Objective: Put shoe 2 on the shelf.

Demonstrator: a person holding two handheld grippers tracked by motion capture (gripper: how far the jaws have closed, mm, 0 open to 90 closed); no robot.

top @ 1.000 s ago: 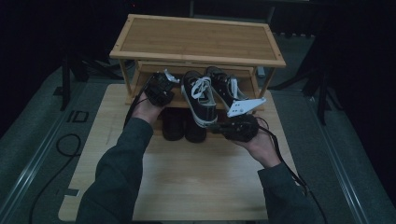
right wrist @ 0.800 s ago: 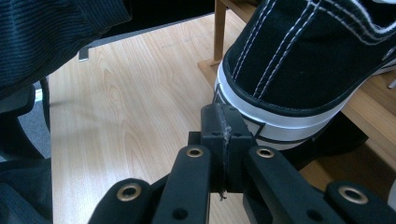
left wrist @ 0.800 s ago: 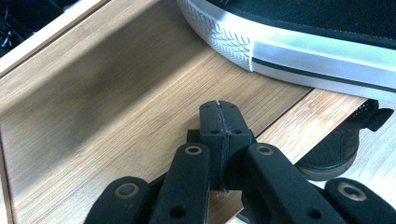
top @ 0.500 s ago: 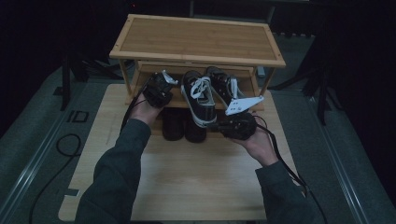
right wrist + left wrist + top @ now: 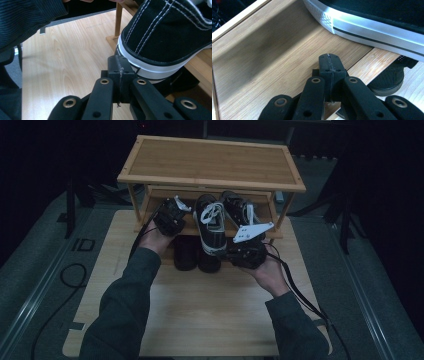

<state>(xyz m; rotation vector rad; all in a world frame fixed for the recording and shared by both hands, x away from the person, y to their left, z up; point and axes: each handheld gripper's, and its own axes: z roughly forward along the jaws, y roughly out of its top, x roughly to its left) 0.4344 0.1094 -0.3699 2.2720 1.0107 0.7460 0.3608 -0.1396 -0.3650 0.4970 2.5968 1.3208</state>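
Two black sneakers with white laces and white soles stand on the lower shelf of a bamboo shoe rack [image 5: 210,162]. The nearer sneaker [image 5: 212,227] overhangs the shelf's front edge, the other [image 5: 235,207] is to its right. My left gripper [image 5: 170,215] hovers shut and empty over the lower shelf [image 5: 274,62], left of the white sole [image 5: 367,27]. My right gripper [image 5: 245,247] is shut too, its tip [image 5: 120,66] right at the heel of the sneaker [image 5: 170,32]; I cannot tell if it touches.
Two dark shoes [image 5: 186,252] stand on the light wooden board [image 5: 210,310] under the rack's front edge. One of them appears in the left gripper view [image 5: 392,78]. A sleeve [image 5: 25,20] crosses the right gripper view. Cables trail off both grippers.
My right gripper has edged slightly left towards the nearer sneaker's heel. The left gripper and both sneakers stay put.
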